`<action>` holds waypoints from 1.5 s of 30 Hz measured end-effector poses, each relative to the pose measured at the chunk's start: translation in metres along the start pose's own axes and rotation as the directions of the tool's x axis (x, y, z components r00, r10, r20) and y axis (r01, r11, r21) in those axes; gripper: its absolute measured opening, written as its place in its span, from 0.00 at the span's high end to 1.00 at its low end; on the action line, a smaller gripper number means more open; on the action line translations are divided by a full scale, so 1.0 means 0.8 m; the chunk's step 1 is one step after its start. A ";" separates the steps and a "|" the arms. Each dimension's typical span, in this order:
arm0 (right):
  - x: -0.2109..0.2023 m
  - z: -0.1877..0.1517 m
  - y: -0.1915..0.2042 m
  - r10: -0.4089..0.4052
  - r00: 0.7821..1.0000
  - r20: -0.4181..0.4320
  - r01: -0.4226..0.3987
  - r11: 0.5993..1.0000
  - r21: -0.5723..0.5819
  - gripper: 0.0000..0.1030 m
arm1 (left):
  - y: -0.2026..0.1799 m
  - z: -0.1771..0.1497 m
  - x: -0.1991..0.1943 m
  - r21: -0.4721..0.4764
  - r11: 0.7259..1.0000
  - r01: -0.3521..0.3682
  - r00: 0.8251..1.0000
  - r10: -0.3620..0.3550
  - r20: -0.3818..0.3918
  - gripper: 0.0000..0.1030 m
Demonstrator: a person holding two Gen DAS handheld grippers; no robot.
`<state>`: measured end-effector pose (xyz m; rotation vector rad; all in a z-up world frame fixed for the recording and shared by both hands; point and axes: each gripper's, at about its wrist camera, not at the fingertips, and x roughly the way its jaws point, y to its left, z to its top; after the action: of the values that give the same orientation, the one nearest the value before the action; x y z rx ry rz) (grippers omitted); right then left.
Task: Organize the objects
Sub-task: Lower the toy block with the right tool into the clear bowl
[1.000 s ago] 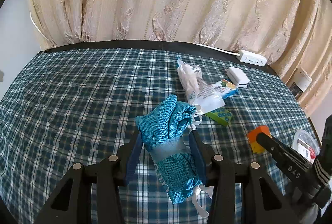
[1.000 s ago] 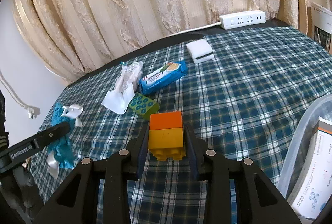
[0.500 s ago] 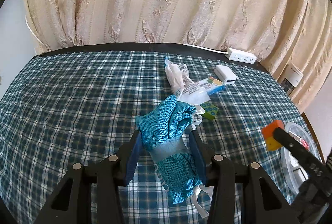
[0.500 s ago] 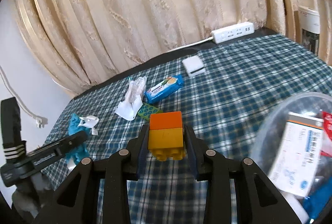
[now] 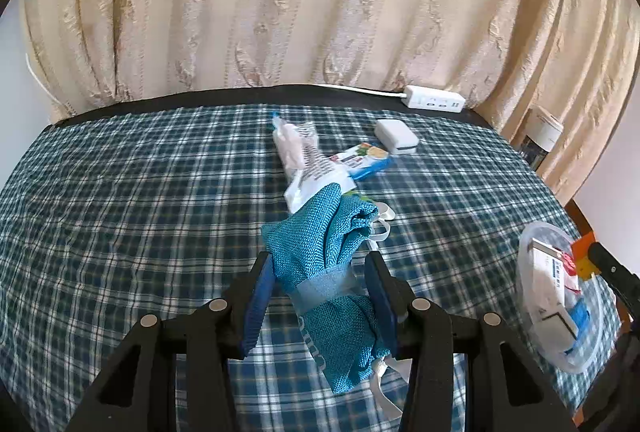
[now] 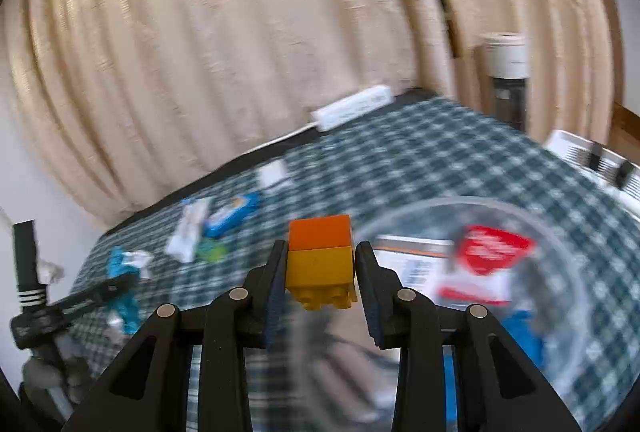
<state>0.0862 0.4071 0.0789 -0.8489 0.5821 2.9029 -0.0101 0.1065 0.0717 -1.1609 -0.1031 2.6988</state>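
A: What is gripped by the left tool (image 5: 320, 286)?
B: A teal cloth (image 5: 326, 272) is clamped between its pads, raised over the plaid worktop (image 5: 120, 212).
A: And the right tool (image 6: 320, 272)?
B: It is clenched on an orange-and-yellow block (image 6: 320, 258), held above a clear tub (image 6: 560, 228) of packets at the worktop's right edge. That view is blurred.
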 end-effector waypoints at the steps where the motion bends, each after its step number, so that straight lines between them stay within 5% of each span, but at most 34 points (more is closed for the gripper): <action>1: -0.003 0.000 -0.012 -0.020 1.000 0.002 0.020 1.000 0.014 0.66 | -0.002 0.000 -0.001 0.003 1.000 0.003 1.000 -0.003 0.001 0.52; 12: -0.020 -0.006 -0.107 -0.181 0.984 0.001 0.179 0.977 0.117 0.66 | -0.044 -0.004 -0.001 0.058 0.997 0.048 0.999 -0.047 -0.005 0.52; 45: -0.012 -0.016 -0.146 -0.207 0.978 -0.022 0.208 0.963 0.173 0.65 | -0.081 -0.010 0.014 0.105 0.992 0.066 0.997 -0.061 -0.045 0.52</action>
<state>0.1194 0.5110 0.0348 -0.8374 0.6903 2.6189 -0.0019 0.1717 0.0678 -1.1619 0.0101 2.5889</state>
